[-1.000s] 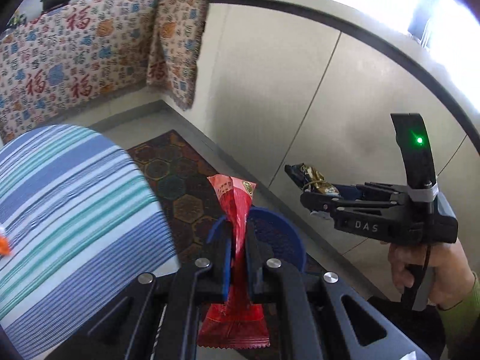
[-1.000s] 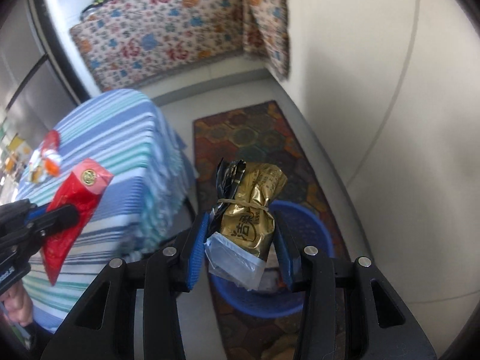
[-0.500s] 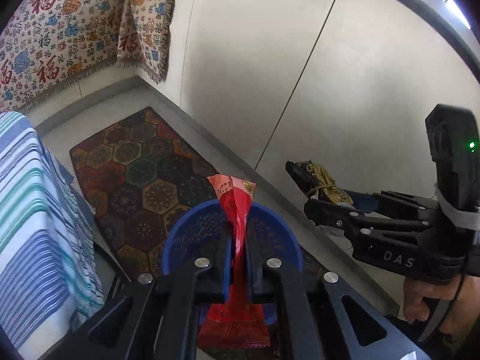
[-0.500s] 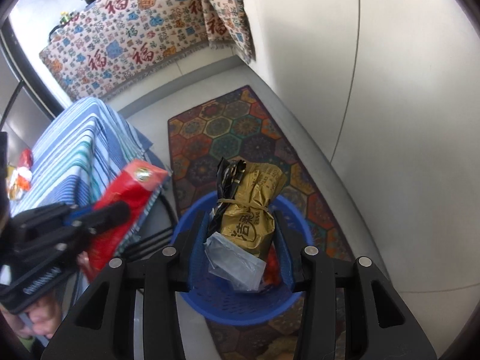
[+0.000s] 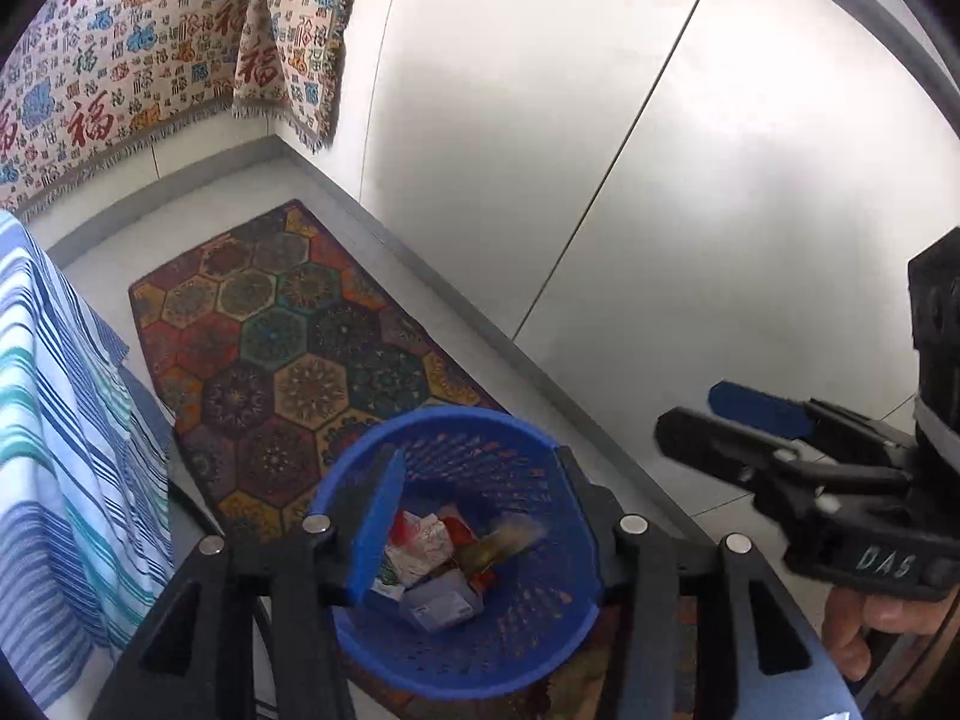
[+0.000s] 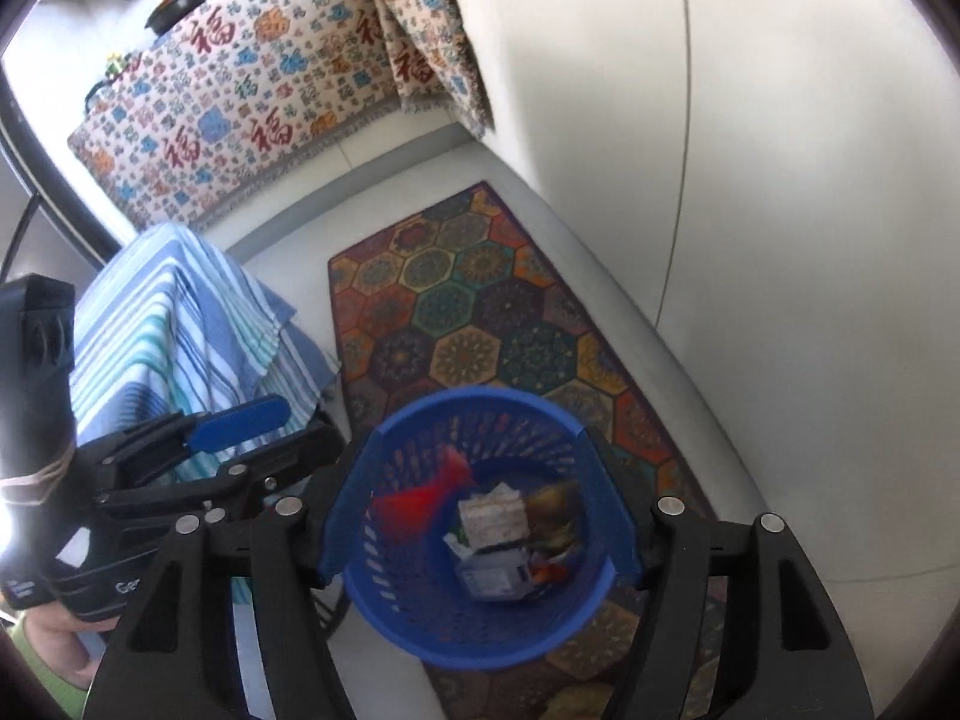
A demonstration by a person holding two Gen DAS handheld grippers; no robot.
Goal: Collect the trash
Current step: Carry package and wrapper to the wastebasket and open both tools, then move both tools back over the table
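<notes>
left gripper [image 5: 480,516]: jaws spread wide and holding nothing, hanging right over the blue basket [image 5: 540,648], so the basket mouth fills the gap between the two fingers. In the right wrist view you can see it from the side [image 6: 264,426], blue pad up, sitting just left of the basket.

right gripper [image 6: 480,516]: same deal, spread wide with nothing in it, pointing straight down into the basket [image 6: 420,618]. From the left wrist view it shows up at the right edge [image 5: 714,420], off to the side of the basket rim, not touching it.

red wrapper [image 6: 420,498]: a blurry red smear inside the basket, near the left wall, below and between the right gripper's fingers. Touching neither finger.

gold packet [image 5: 510,540]: blurred too, in the basket toward the right side, below the open left gripper. Shows in the right wrist view as well [image 6: 552,504].

other trash [image 5: 432,576]: crumpled white and grey packaging on the basket floor, under both claws.

basket spot: standing on the near end of the hexagon-pattern rug [image 5: 270,348], just beside the striped cloth [image 5: 60,450] and near the pale wall [image 5: 600,150].

hand [image 5: 864,630]: fingers on the right gripper's handle, bottom right.
</notes>
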